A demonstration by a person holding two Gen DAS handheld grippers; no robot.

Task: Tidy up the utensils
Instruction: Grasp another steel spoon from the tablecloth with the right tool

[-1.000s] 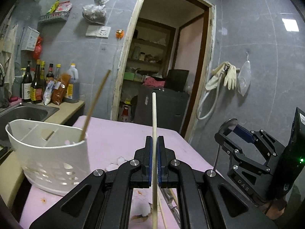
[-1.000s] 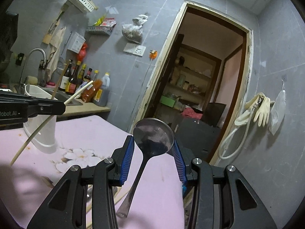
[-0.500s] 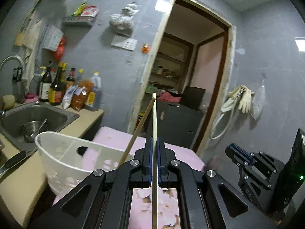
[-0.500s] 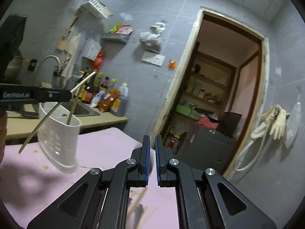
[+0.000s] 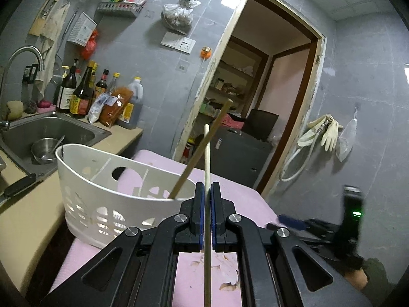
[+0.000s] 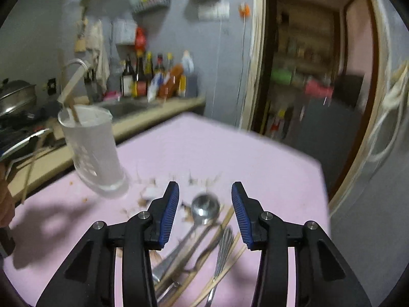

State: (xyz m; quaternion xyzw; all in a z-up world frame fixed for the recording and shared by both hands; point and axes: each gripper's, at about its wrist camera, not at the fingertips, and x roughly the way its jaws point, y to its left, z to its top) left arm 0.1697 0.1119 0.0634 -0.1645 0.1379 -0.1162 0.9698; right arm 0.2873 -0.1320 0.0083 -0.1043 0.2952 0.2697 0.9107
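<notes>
Each black gripper [image 6: 205,206] has blue ribbed pads [image 6: 170,211] and silver screws [image 6: 144,215].

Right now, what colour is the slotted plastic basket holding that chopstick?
White. The slotted plastic utensil basket shows best in the left wrist view, standing on the pink tablecloth.

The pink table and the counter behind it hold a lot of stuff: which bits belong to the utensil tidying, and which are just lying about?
Part of the job:
- pale wooden chopstick clamped in the left gripper
- white perforated plastic caddy, one darker chopstick inside
- steel spoon, wire whisk below the right gripper, whose jaws have just been opening

Just lying about:
- sauce bottles
- steel sink
- rubber gloves
</notes>
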